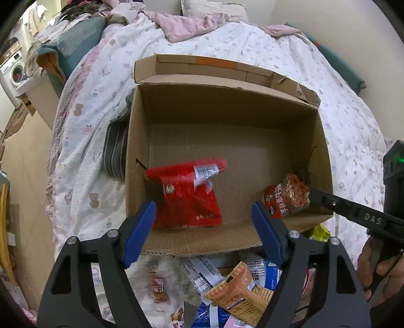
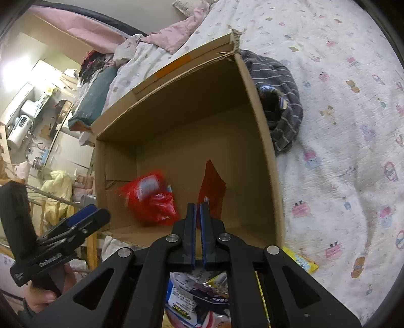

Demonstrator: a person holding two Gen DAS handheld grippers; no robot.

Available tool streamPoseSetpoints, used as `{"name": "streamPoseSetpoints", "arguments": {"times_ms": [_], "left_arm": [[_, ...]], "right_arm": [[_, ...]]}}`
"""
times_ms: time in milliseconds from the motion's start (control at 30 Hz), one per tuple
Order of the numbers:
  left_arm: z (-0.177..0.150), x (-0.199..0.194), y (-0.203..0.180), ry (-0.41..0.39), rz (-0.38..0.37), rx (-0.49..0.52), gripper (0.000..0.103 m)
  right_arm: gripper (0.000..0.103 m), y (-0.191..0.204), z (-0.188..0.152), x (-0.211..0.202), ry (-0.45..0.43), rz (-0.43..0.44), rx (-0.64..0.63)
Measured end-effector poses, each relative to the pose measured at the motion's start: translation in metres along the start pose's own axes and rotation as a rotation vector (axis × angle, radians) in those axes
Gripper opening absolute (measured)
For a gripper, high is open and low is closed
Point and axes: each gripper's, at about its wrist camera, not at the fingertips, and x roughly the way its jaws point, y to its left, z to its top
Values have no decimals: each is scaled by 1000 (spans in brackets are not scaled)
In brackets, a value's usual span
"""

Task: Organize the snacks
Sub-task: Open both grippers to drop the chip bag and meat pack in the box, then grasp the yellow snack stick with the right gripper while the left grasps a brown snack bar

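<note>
An open cardboard box (image 1: 141,141) stands on the bed. A red snack bag (image 1: 186,196) lies blurred inside it, below my left gripper (image 1: 204,214), which is open and empty above the box's near edge. My right gripper (image 2: 198,209) is shut on a dark red snack packet (image 2: 212,191) and holds it over the box's near side; the packet also shows in the left wrist view (image 1: 287,195). The red bag appears in the right wrist view (image 2: 151,199) on the box floor (image 2: 192,141). Loose snack packets (image 1: 237,292) lie in a pile in front of the box.
A striped grey cloth (image 2: 282,101) lies against the box's side. The patterned bedspread (image 2: 341,126) surrounds the box. A yellow packet (image 2: 303,262) lies by the box corner. Pillows and blankets (image 1: 192,22) are at the far end.
</note>
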Motion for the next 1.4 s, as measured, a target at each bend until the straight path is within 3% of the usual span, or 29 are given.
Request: {"name": "streamPoseSetpoints", "arguments": {"times_ms": [133, 200, 333, 367, 633, 867, 1067, 1300, 1400], "left_arm": [[0, -1, 1, 1, -3, -3, 76], [0, -1, 1, -1, -4, -3, 76], [0, -3, 0, -8, -7, 2, 76], [0, -4, 0, -10, -7, 3, 76], [-2, -5, 3, -4, 5, -7, 76], [-12, -26, 7, -51, 33, 5, 76], [-31, -51, 14, -92, 69, 28, 76], [-62, -66, 31, -69, 77, -22, 76], [-73, -72, 38, -69, 68, -60, 76]], "right_arm": [[7, 3, 0, -2, -11, -9, -18], [15, 6, 0, -5, -20, -8, -33], [58, 13, 0, -21, -103, -3, -62], [60, 15, 1, -25, -126, 7, -72], [60, 12, 5, -29, -120, 18, -65], [60, 10, -2, -41, -128, 24, -52], [60, 4, -22, -62, -120, 21, -31], [60, -12, -59, -81, -72, 27, -1], [60, -20, -80, -85, -44, -18, -2]]}}
